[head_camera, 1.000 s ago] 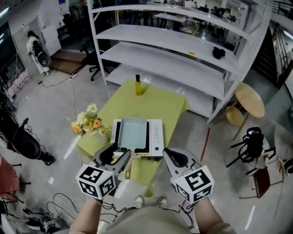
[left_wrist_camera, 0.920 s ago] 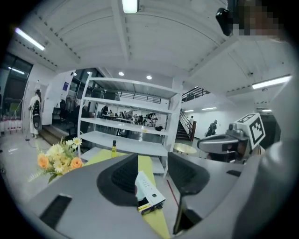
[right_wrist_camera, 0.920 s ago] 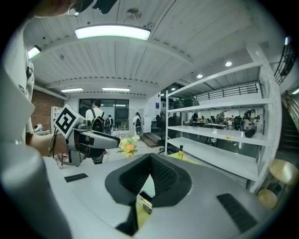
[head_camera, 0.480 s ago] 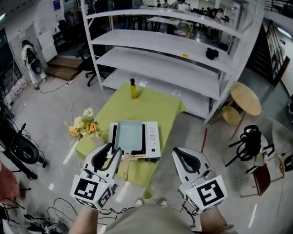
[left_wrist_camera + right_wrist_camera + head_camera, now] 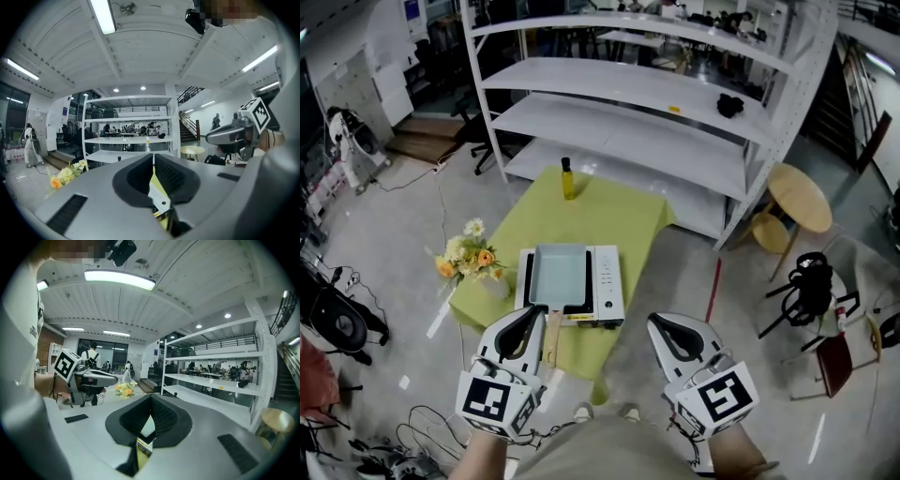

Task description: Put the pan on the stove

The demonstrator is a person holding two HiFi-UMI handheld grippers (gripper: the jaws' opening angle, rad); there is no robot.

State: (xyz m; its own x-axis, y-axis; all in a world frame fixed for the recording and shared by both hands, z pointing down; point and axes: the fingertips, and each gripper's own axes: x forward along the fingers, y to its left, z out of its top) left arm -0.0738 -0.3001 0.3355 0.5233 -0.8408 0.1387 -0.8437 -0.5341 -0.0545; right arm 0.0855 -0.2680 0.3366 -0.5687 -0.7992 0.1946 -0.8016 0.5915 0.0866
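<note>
A pale blue rectangular pan (image 5: 557, 277) rests on the portable stove (image 5: 607, 281), which stands on the green table (image 5: 609, 220). The pan's wooden handle (image 5: 551, 333) points toward me. My left gripper (image 5: 528, 317) is shut and empty, just left of the handle's end, clear of it. My right gripper (image 5: 661, 325) is shut and empty, off the table's near right corner. In the left gripper view the left gripper (image 5: 153, 157) has its jaws touching, with the stove below. The right gripper view shows the right gripper (image 5: 151, 399) with its jaws touching too.
A yellow bottle (image 5: 568, 178) stands at the table's far edge and a flower bunch (image 5: 464, 255) at its left edge. A white shelf rack (image 5: 628, 103) rises behind. To the right are a round wooden table (image 5: 802, 199) and a black chair (image 5: 811, 291). Cables lie on the floor at lower left.
The left gripper's jaws have closed from open. Both grippers have drawn back a little from the table. The pan stays on the stove.
</note>
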